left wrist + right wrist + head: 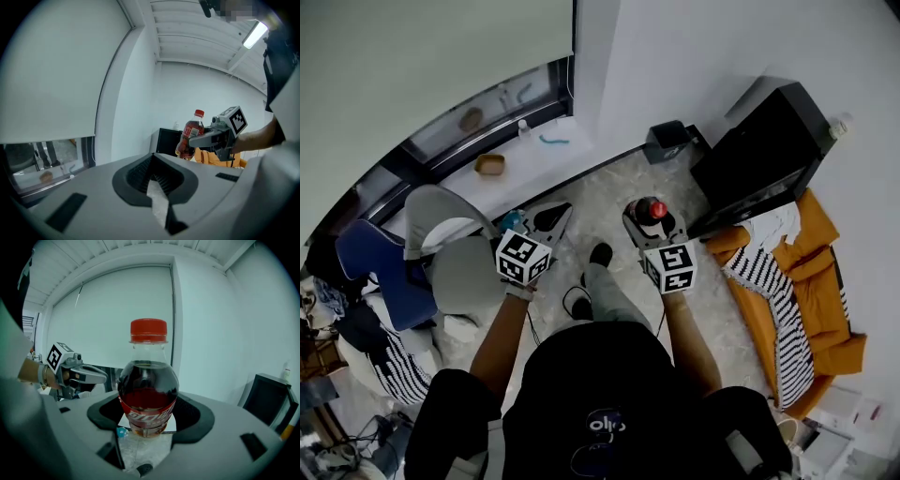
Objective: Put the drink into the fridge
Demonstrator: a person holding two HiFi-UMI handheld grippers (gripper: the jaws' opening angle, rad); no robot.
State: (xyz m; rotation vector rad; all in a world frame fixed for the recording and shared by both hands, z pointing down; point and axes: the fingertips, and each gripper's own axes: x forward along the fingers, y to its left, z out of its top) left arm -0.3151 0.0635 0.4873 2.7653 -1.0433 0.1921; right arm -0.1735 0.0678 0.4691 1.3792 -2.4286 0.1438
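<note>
The right claw [149,422] is clamped round the lower body of the bottle [148,392], which stands upright between its jaws with its red cap on and is carried in the air above the pale floor. The left claw [154,183] is pinched narrow with nothing in it and is held level beside the right one. This looks like the carrying step: the drink is in hand but not yet stowed. The likely fridge is the black cabinet [759,155] by the wall ahead, well apart from the bottle. The next move calls for walking over and opening its door with the left claw. Whether the cabinet really is a fridge, and where its handle sits, cannot be made out.
</note>
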